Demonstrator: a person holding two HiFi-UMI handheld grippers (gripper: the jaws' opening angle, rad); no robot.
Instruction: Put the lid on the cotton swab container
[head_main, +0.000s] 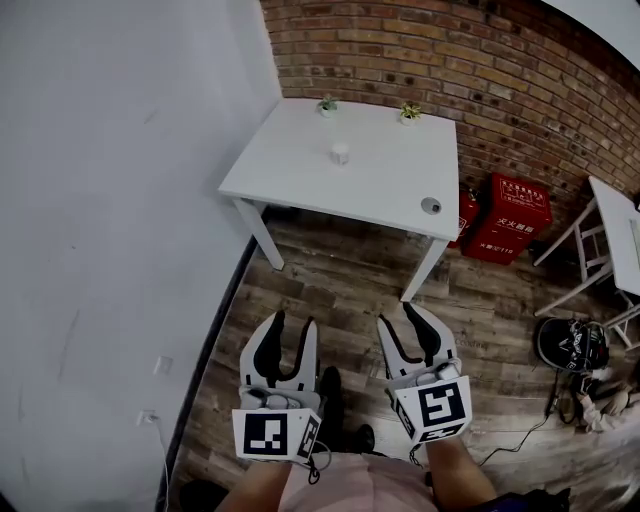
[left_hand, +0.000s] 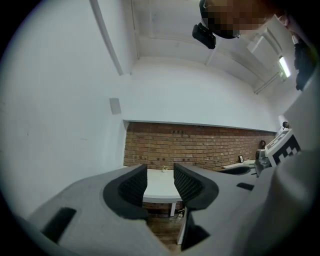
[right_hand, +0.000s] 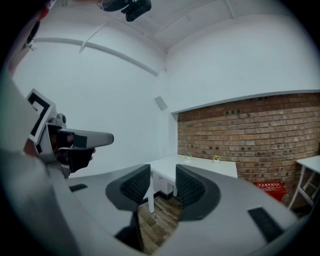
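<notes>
The cotton swab container (head_main: 340, 153) stands as a small white cylinder near the middle of the white table (head_main: 300, 170). In the head view it is too small to tell what is inside it. The lid (head_main: 431, 206), a grey round disc, lies well apart from it, near the table's front right corner. Two little potted plants (head_main: 327, 105) sit at the back edge against the brick wall (head_main: 450, 60). The left gripper (head_main: 294, 325) and the right gripper (head_main: 400, 318) hang side by side over the wooden floor (head_main: 350, 280), well short of the table. Each has its jaws apart with nothing between them. In both gripper views the jaws cover much of the table, and neither container nor lid can be made out there. Red boxes (head_main: 515, 215) stand beside the table, and a second white table (head_main: 615, 230) is cut off at the right edge.
</notes>
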